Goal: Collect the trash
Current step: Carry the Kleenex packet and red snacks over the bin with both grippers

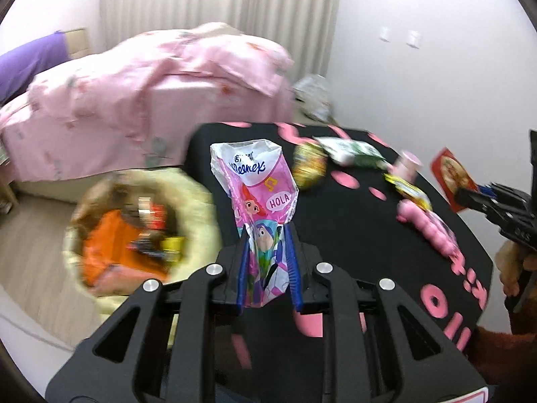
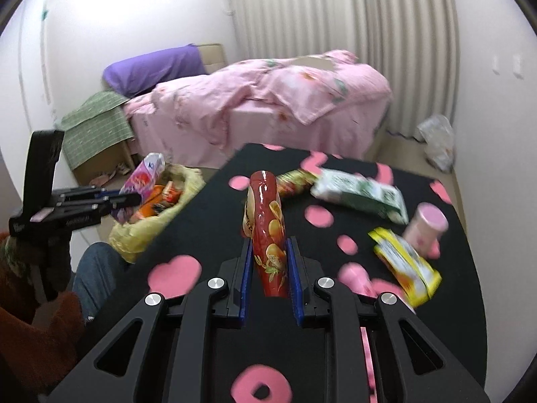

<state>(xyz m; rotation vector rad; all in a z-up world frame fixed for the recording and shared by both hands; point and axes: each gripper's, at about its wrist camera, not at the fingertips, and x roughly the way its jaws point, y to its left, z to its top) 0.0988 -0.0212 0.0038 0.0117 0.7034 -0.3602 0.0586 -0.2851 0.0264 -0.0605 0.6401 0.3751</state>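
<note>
Here the left gripper (image 1: 267,231) clamps a pink tissue pack (image 1: 257,184), held up over the black table (image 1: 335,235), with the yellow trash bag (image 1: 198,201) at nine o'clock. The right gripper (image 2: 268,245) pinches a red snack wrapper (image 2: 266,221) upright; more wrappers lie toward two o'clock.

Pretty even, soft indoor light in both views, kinda cool-white off the walls, no harsh shadows or glare anywhere. Heavy fisheye bending with dark vignette corners, and the curtain (image 2: 342,50) pleats bow outward near the edges. Motion blur is the big issue: the trash bag (image 1: 141,231) in the left wrist view is badly smeared, while the gripper frames up close stay sharp.
</note>
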